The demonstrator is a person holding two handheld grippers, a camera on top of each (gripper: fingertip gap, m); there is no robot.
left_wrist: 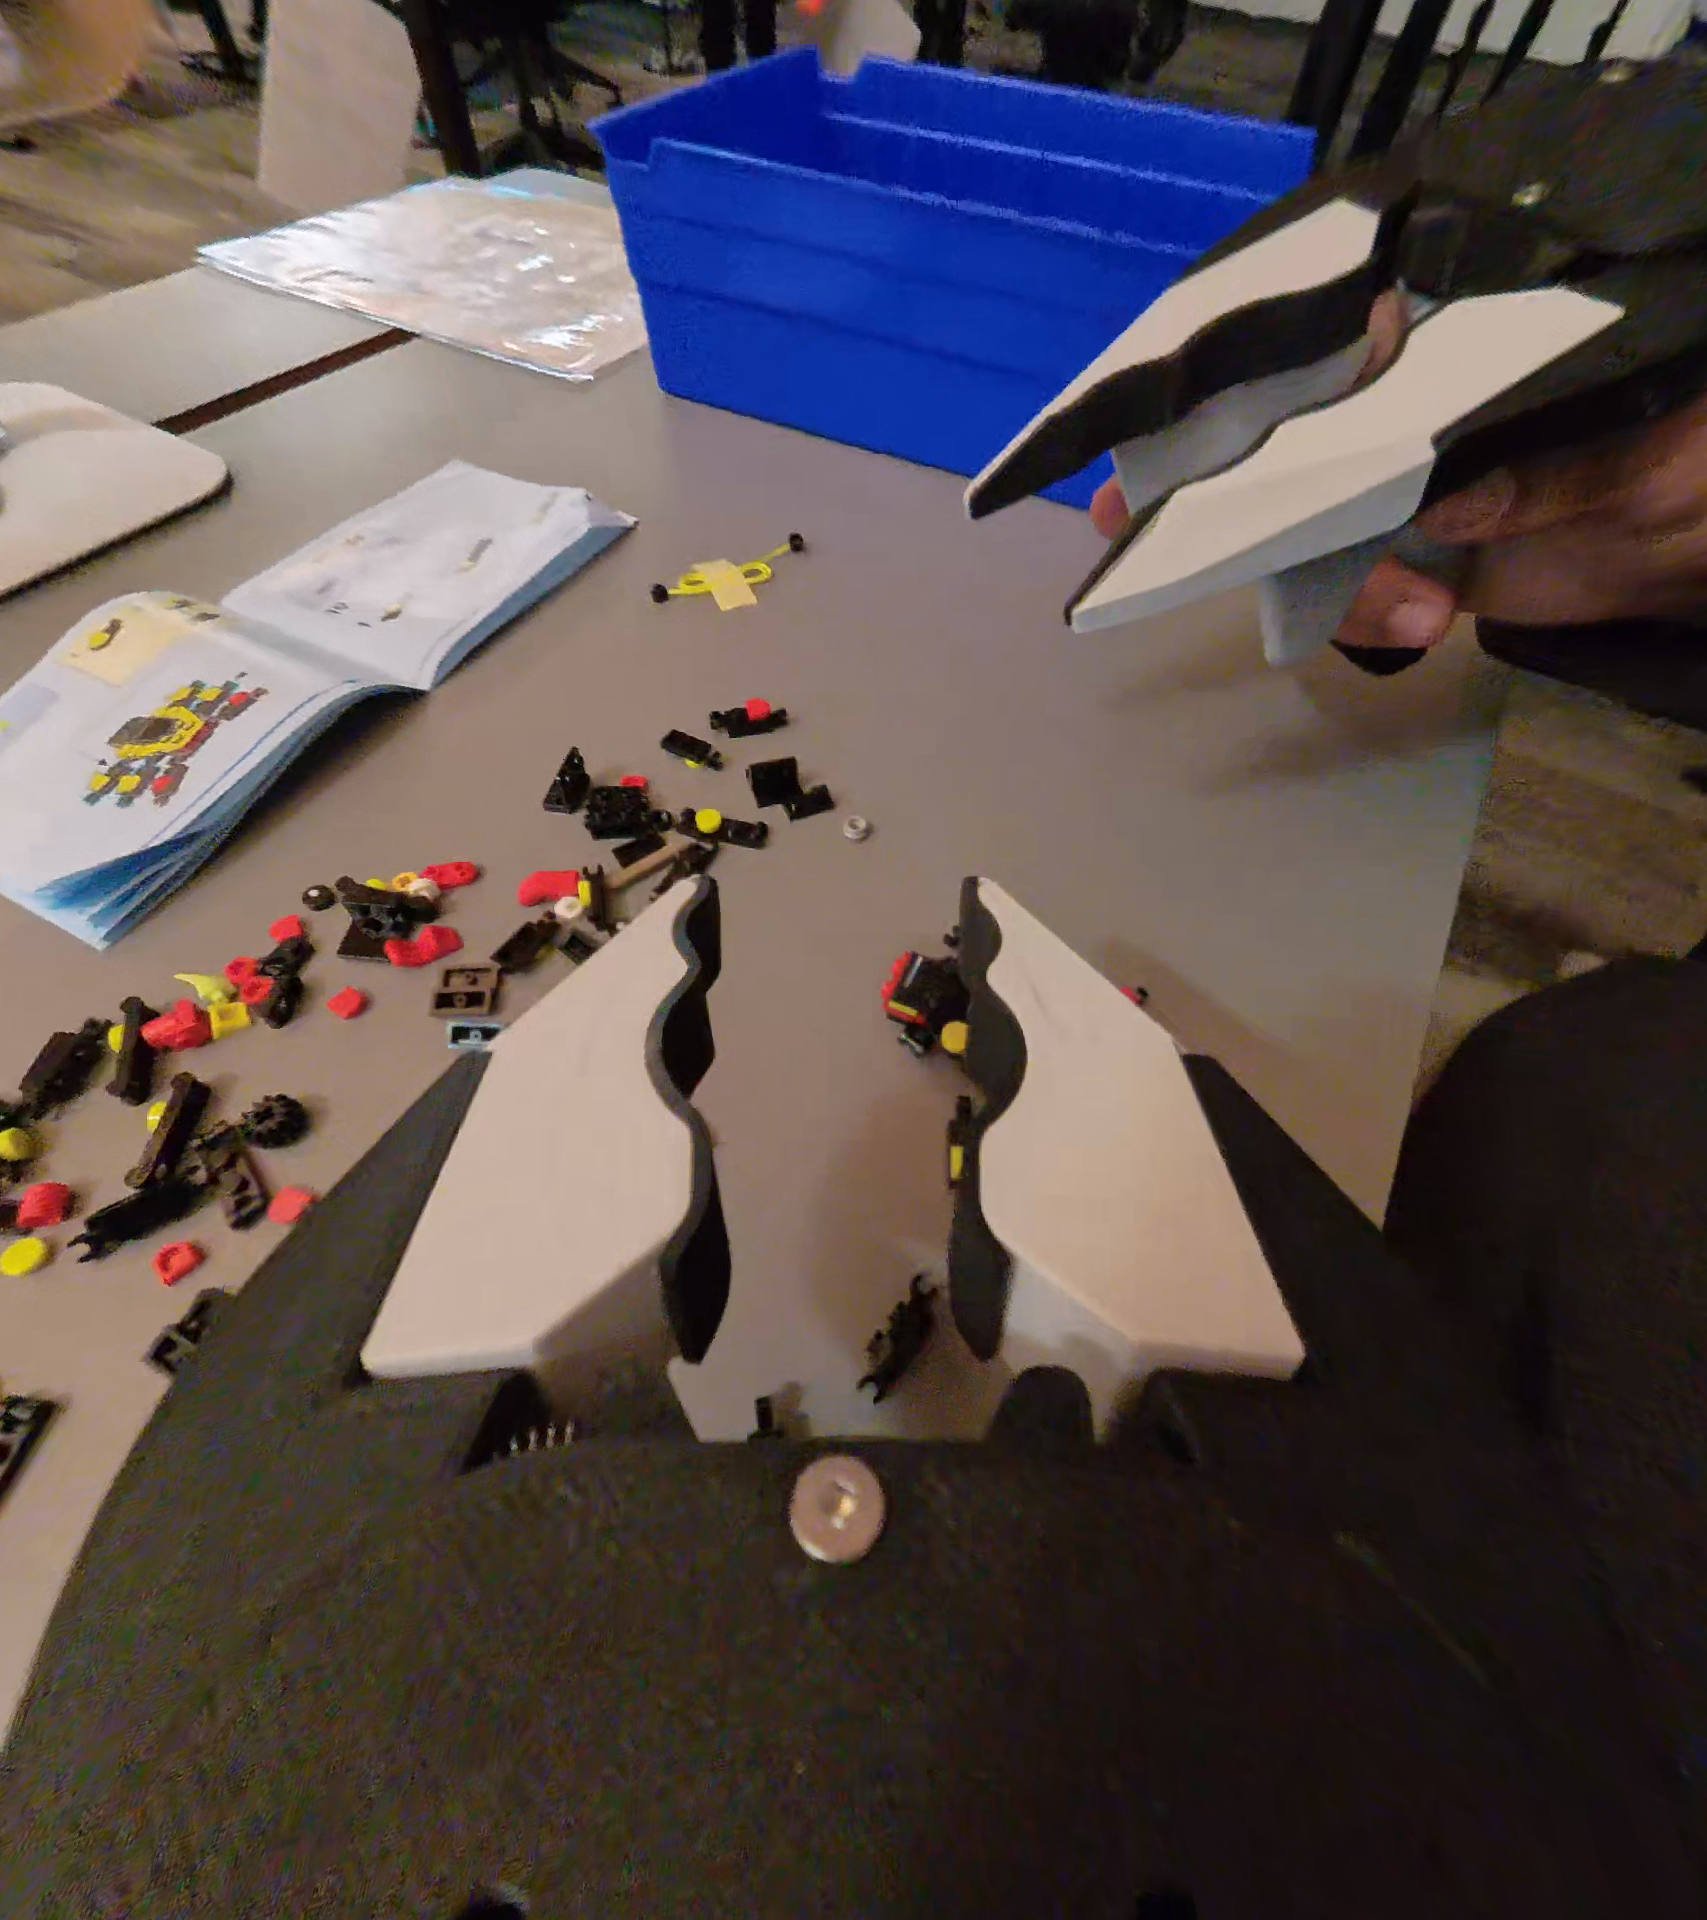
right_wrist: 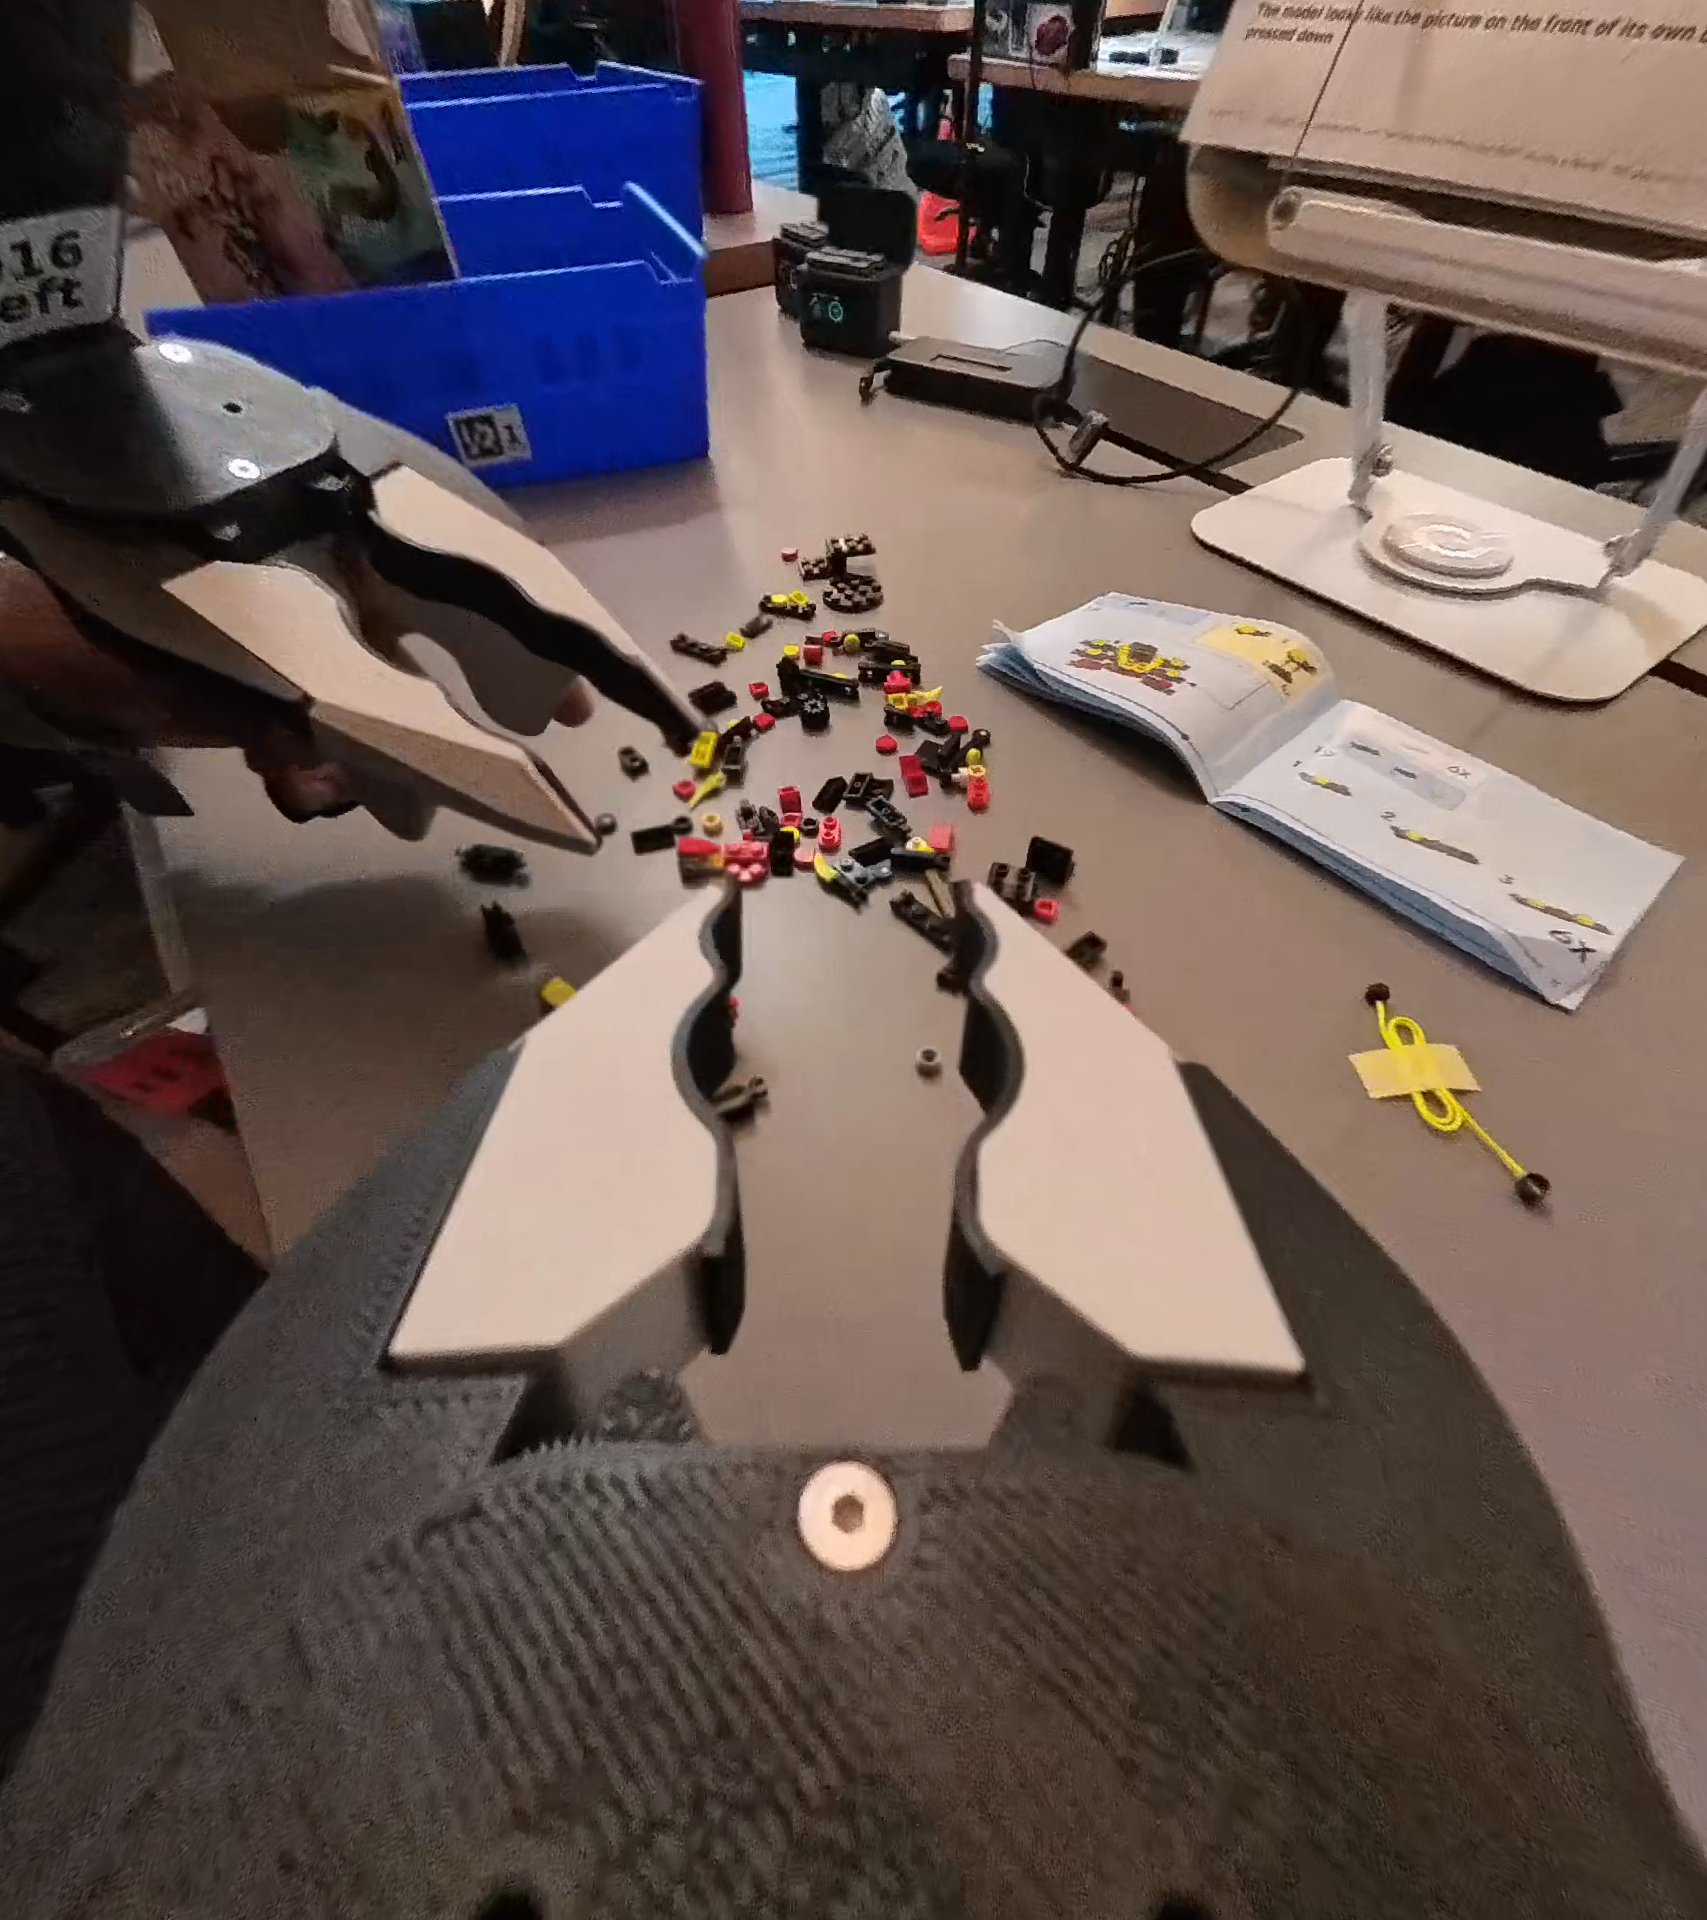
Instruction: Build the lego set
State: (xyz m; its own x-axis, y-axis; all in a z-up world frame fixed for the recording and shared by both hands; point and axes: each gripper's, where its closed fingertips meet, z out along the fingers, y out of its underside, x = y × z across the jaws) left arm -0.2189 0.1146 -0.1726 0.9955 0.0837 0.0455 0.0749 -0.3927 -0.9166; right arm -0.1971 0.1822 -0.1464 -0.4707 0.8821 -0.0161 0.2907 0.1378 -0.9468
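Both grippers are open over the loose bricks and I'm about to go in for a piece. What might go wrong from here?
1. The loose pieces lie tightly packed, so the wide fingers of the left gripper may nudge neighbours or pinch two at once.
2. The small sub-assembly sits right beside a left finger; closing could knock it.
3. Stray bits near the table edge might get swept off by the right gripper.
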